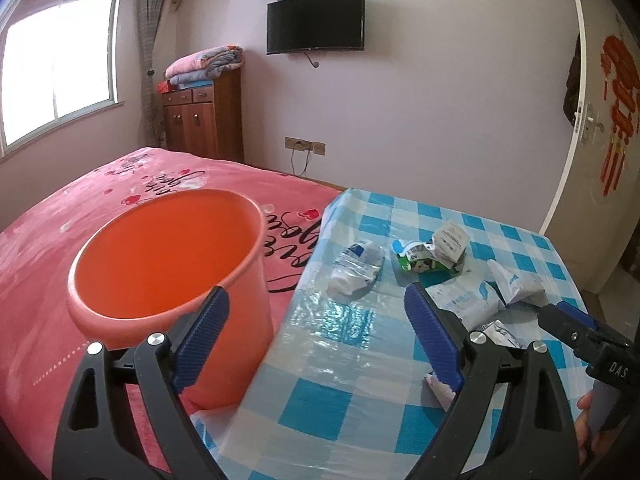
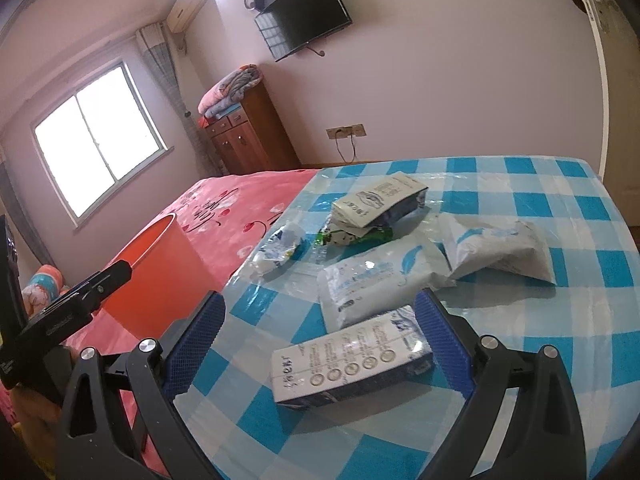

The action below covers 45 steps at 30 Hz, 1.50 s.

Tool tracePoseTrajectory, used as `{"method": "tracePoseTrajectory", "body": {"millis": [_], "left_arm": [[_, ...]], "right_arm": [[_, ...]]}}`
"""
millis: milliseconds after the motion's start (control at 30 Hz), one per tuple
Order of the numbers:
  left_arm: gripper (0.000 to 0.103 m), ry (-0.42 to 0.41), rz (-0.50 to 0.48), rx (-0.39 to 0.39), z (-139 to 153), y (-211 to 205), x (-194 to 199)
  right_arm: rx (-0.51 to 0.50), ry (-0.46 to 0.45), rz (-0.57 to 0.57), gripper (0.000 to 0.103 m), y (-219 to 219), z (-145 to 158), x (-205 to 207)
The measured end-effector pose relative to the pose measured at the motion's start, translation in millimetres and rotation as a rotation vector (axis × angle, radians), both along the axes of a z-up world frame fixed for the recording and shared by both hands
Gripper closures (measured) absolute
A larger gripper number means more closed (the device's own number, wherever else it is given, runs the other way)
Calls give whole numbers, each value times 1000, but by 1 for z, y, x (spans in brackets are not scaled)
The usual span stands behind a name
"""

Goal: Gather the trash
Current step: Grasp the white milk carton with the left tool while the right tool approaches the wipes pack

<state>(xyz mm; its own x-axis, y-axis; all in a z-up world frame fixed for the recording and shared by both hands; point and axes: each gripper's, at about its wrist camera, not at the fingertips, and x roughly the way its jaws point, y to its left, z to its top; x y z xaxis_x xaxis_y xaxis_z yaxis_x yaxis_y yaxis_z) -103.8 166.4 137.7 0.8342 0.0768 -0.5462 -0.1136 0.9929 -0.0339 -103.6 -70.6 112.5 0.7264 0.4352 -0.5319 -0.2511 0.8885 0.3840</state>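
Note:
An orange bucket (image 1: 168, 264) stands on the pink bed beside the checked table (image 1: 340, 392). My left gripper (image 1: 316, 304) is open and empty, low over the table's left edge next to the bucket. Trash lies on the table: a crushed clear bottle (image 1: 354, 268), a green carton (image 1: 424, 262), and white pouches (image 1: 468, 304). My right gripper (image 2: 320, 312) is open, its fingers on either side of a flattened white and blue carton (image 2: 352, 360) lying on the table. Beyond it lie white pouches (image 2: 380, 284), another carton (image 2: 380, 200) and the crushed bottle (image 2: 280, 248).
The pink bed (image 1: 60, 248) runs along the table's left side. A wooden cabinet (image 1: 204, 116) with folded blankets stands at the far wall under a wall-mounted TV (image 1: 316, 20). A white door (image 1: 596, 120) is at the right.

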Motion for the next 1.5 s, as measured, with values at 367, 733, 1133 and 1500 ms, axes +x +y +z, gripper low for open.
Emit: {"method": "tracePoseTrajectory", "body": {"millis": [367, 733, 1133, 1500], "left_arm": [[13, 42, -44, 35, -13, -33, 19], [13, 107, -80, 55, -34, -57, 47], [13, 185, -226, 69, -58, -107, 74], [13, 261, -420, 94, -85, -137, 70]], "right_arm": [[26, 33, -62, 9, -39, -20, 6], [20, 74, -149, 9, -83, -42, 20], [67, 187, -243, 8, -134, -75, 45], [100, 221, -247, 9, -147, -85, 54]]}}
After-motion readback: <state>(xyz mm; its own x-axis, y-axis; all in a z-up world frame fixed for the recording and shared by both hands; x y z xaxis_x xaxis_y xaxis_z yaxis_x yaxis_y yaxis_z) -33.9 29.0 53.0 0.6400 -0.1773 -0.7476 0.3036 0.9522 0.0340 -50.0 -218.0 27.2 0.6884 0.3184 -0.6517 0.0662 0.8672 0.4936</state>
